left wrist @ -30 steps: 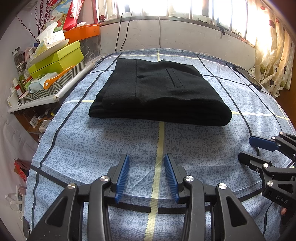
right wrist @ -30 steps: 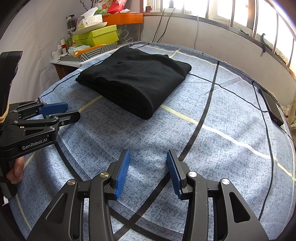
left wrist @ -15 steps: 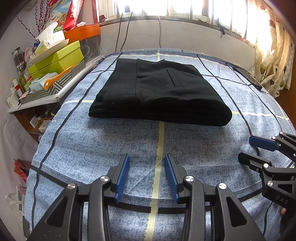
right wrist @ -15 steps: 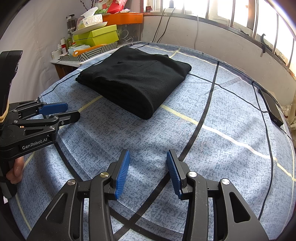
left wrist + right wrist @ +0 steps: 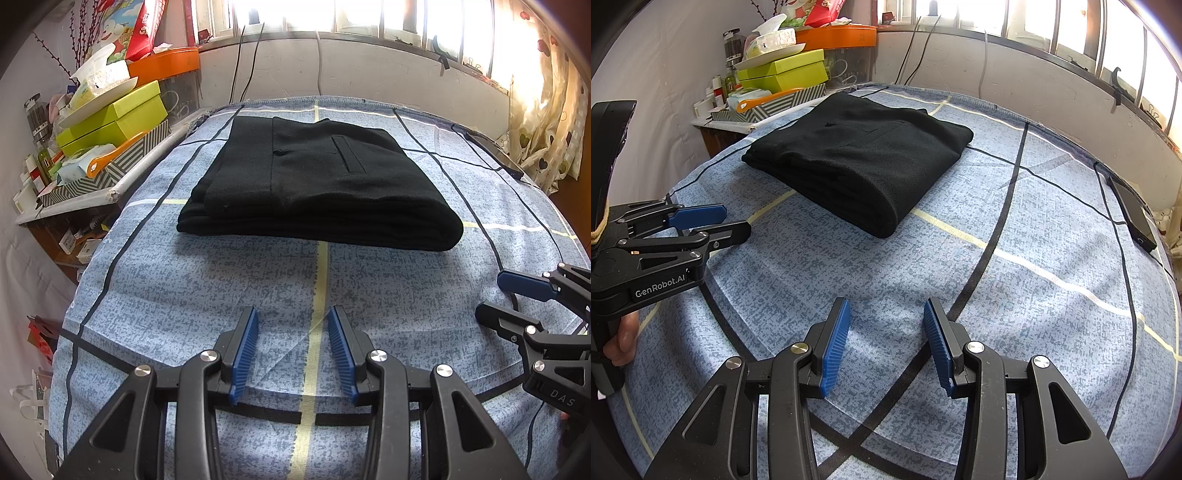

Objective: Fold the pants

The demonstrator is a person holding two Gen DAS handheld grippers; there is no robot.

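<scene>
Left wrist view, nearest: left gripper (image 5: 291, 349), blue pads apart, nothing between them, held over bare bedsheet (image 5: 207, 288). Blue mottled cloth with dark lines and a pale yellow stripe running away from the pads. At the right edge, right gripper (image 5: 491, 295), likewise parted and empty. Farther on, well clear of both tools, black pants (image 5: 321, 184), folded into a flat stack, lying across the yellow stripe near the far end of the bed. Beyond, a white wall with hanging cables under bright windows; patterned curtain (image 5: 546, 122) at right. At left, cluttered shelf with green boxes (image 5: 114, 118) and an orange tray (image 5: 166, 66).

Right wrist view: right gripper (image 5: 886, 343) gaping over the sheet (image 5: 1015, 295), left gripper (image 5: 727, 221) at left with a thumb on its handle, pants (image 5: 860, 166) ahead to the left, dark phone (image 5: 1134, 214) by the right edge.
</scene>
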